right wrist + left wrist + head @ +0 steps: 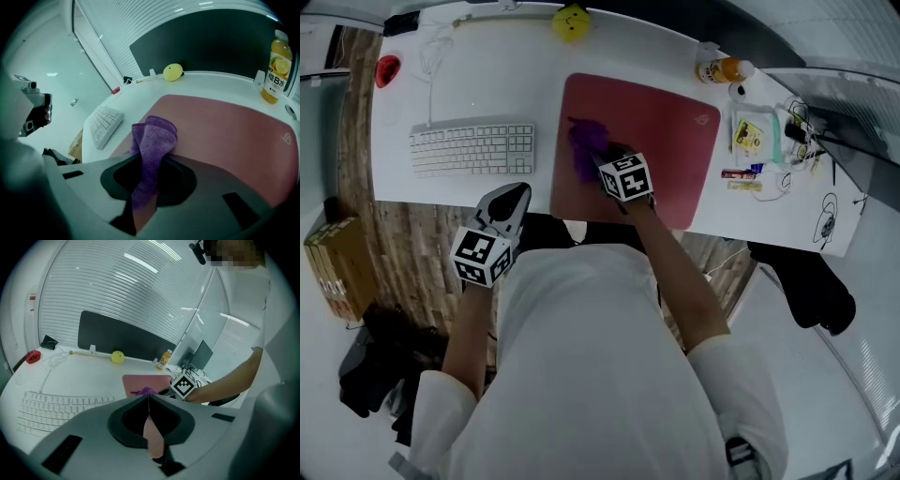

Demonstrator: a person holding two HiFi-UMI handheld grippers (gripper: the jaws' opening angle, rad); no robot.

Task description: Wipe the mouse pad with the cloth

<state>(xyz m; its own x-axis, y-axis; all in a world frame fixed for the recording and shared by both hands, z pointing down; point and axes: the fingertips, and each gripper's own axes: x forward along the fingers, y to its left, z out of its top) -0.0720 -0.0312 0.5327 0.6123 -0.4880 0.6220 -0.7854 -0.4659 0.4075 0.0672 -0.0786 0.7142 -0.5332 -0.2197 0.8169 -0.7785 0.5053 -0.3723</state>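
The keyboard (472,148) lay at the left of the desk (506,66). My left gripper (511,199) hung at the desk's near edge, jaws pressed together on nothing. My right gripper (602,159) pinched the purple cloth (586,142) (bunched in a fold), which rested on the left part of the pink mouse pad (675,131). A bottle (724,68) stood beyond the pad's far right corner.

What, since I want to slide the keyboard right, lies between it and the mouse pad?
Nothing: the head view shows only a bare strip of white desk between the keyboard and the mouse pad.
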